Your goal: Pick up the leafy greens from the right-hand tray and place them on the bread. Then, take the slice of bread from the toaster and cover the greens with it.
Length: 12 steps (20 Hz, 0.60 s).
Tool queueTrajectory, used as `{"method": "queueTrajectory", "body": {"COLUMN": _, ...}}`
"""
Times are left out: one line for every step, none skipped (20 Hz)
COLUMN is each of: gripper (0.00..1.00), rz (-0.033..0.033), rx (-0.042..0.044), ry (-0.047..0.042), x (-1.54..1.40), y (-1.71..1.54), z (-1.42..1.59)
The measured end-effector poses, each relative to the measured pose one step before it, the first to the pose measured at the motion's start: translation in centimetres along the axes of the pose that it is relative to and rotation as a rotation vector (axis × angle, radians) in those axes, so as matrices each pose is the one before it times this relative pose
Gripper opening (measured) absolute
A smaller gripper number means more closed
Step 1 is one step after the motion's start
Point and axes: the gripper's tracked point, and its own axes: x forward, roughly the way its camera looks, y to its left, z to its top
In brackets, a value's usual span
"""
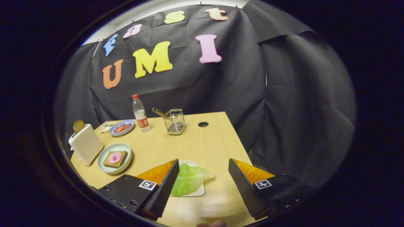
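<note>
We see our gripper with jaws spread wide and holding nothing, above the table. The lettuce leaf lies on its white tray, against the left finger. Well beyond sit the bread on its plate and the toaster with a slice poking up.

Matt light wood-grain table, wire-metal shiny holder on it, clear plastic bottle left of the holder, smooth glossy toaster further left, crinkled leafy greens between the spread ridged fingers of the gripper
</note>
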Motion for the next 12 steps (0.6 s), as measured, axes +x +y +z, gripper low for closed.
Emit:
{"method": "queueTrajectory", "body": {"gripper": 0.96, "rz": -0.00048, "rx": -0.00638, "ry": 0.02450, "x": 1.278, "y": -0.074, "z": -0.905}}
{"method": "queueTrajectory", "body": {"gripper": 0.96, "rz": -0.00188, "rx": -0.00519, "ry": 0.02241, "x": 1.060, "y": -0.241, "z": -0.735}}
{"method": "queueTrajectory", "body": {"gripper": 0.96, "rz": 0.00090, "rx": -0.00004, "ry": 0.02279, "x": 0.905, "y": -0.133, "z": -0.604}}
{"method": "queueTrajectory", "body": {"gripper": 0.96, "rz": -0.00081, "rx": 0.00248, "ry": 0.01355, "x": 0.672, "y": -0.094, "z": -0.405}}
{"method": "queueTrajectory", "body": {"gripper": 0.96, "rz": -0.00054, "rx": -0.00145, "ry": 0.01104, "x": 0.698, "y": -0.148, "z": -0.589}}
{"method": "queueTrajectory", "body": {"gripper": 0.96, "rz": -0.00481, "rx": -0.00126, "ry": 0.01686, "x": 0.704, "y": -0.151, "z": -0.426}}
{"method": "queueTrajectory", "body": {"gripper": 0.96, "rz": -0.00275, "rx": 0.00157, "ry": 0.01624, "x": 0.617, "y": -0.064, "z": -0.461}}
{"method": "queueTrajectory", "body": {"gripper": 0.95, "rz": -0.00003, "rx": 0.00456, "ry": 0.01306, "x": 0.536, "y": 0.046, "z": -0.235}}
{"method": "queueTrajectory", "body": {"gripper": 0.93, "rz": 0.00396, "rx": 0.00390, "ry": 0.00955, "x": 0.380, "y": 0.106, "z": -0.348}}
{"method": "queueTrajectory", "body": {"gripper": 0.88, "rz": 0.00434, "rx": 0.00334, "ry": 0.01135, "x": 0.324, "y": 0.125, "z": -0.168}}
{"method": "queueTrajectory", "body": {"gripper": 0.83, "rz": 0.00167, "rx": 0.00427, "ry": 0.00614, "x": 0.259, "y": 0.176, "z": -0.225}}
{"method": "queueTrajectory", "body": {"gripper": 0.82, "rz": -0.00227, "rx": 0.00476, "ry": 0.00686, "x": 0.130, "y": 0.007, "z": -0.135}}
